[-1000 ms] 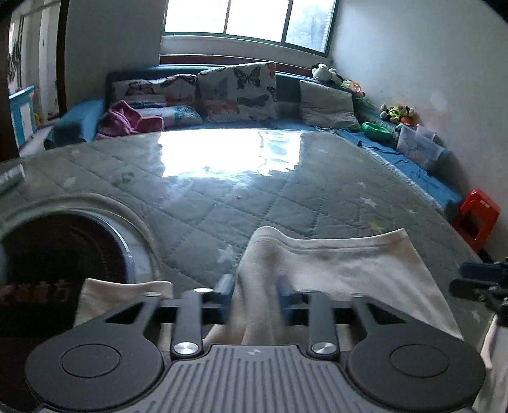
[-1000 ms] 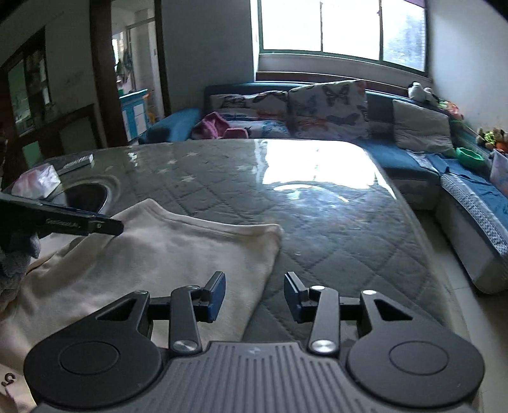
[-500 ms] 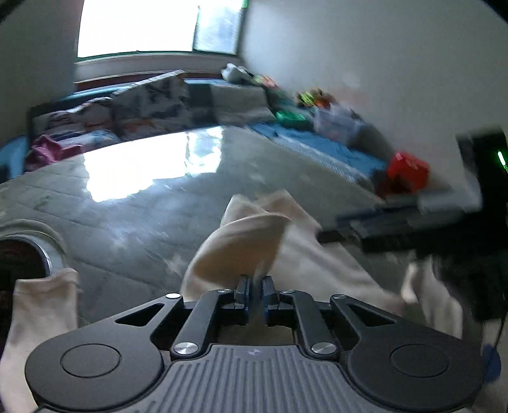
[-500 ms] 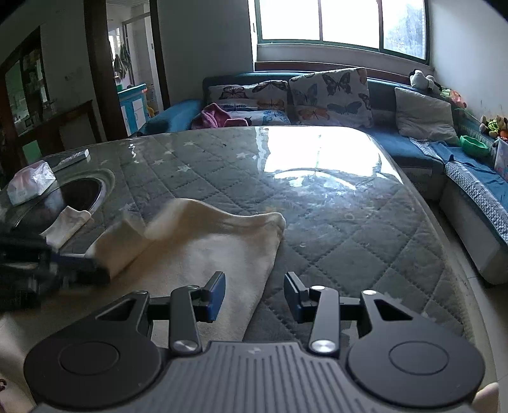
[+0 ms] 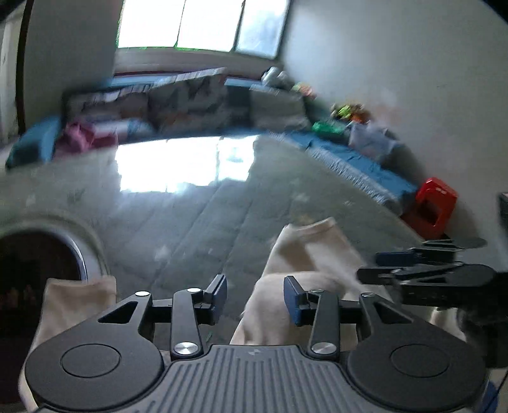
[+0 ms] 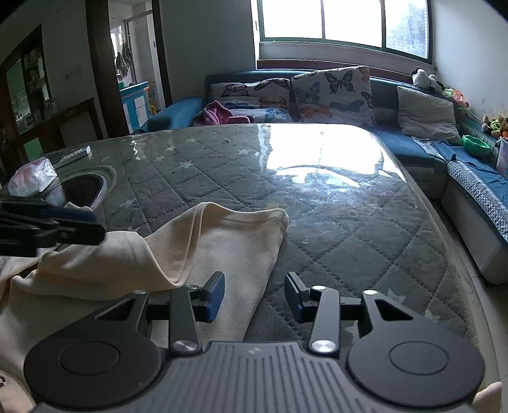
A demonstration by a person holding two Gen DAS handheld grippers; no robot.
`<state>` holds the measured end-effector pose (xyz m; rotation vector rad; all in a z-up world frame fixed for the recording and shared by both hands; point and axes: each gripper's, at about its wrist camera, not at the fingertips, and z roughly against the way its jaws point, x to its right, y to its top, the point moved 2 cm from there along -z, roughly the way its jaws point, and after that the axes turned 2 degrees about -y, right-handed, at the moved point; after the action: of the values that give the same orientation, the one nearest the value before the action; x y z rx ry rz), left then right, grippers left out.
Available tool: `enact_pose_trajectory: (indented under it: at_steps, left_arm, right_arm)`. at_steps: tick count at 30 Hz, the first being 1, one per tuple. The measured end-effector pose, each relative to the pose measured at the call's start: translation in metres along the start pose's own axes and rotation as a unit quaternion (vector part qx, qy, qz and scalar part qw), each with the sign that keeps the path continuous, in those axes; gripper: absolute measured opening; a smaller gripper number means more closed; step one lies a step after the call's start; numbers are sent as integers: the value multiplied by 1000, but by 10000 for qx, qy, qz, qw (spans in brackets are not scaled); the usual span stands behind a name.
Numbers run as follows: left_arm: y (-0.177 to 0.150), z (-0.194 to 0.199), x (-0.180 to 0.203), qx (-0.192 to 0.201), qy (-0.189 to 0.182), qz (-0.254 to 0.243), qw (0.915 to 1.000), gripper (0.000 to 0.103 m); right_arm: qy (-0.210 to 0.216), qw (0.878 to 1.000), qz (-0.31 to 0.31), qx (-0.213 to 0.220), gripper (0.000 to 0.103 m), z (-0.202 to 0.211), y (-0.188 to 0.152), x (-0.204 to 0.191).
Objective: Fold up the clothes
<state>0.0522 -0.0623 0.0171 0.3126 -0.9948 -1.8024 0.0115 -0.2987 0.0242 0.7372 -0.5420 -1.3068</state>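
cream garment (image 6: 222,247) lies on the near left part of the quilted grey table cover (image 6: 333,222), one flap folded over itself into a rounded fold. right wrist view is sharp and shows this layout well: fold ridge running from centre toward the left, far hem corner near table middle. left wrist view is motion-blurred, shows the same cloth (image 5: 304,260) bunched just ahead of its right finger, plus a separate cream piece (image 5: 76,295) at lower left beside a dark round recess (image 5: 38,263) in the table.

left gripper (image 5: 255,297) jaws spread apart, nothing between them. right gripper (image 6: 254,295) jaws also apart and empty; its left finger sits over the cloth edge, contact unclear. each view catches the other tool at its edge: right gripper at the right of the left view, left gripper (image 6: 50,227) at the left of the right view, over the cloth.

room: blue corner sofa (image 6: 422,149) with butterfly cushions (image 6: 333,95), window (image 6: 343,22) behind, red stool (image 5: 435,206) seen only in the left view, tissue pack (image 6: 31,178) only in the right view.
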Motion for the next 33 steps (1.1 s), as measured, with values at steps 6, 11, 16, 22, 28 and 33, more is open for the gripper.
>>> enact_pose_trajectory:
  at_steps: [6, 11, 16, 22, 28, 33]
  left_arm:
    - [-4, -9, -5, -188, -386, 62, 9991, 11]
    - [-2, 1, -16, 133, -233, 70, 9996, 5]
    - [14, 10, -40, 615, 551, 148, 9965, 5]
    - [20, 4, -68, 668, 1039, 274, 9920, 5]
    - [17, -5, -92, 560, 1436, 299, 9876, 5]
    - [12, -8, -103, 457, 1529, 308, 9867, 5]
  right_arm:
    - [-43, 10000, 50, -40, 42, -3, 1, 0]
    - [-31, 10000, 83, -23, 43, -5, 5, -2]
    - [-5, 9999, 144, 12, 43, -8, 10, -7]
    - [46, 9997, 246, 30, 43, -14, 16, -13]
    - [85, 9992, 378, -20, 43, -25, 21, -20]
    - [76, 9990, 423, -83, 44, -38, 24, -21]
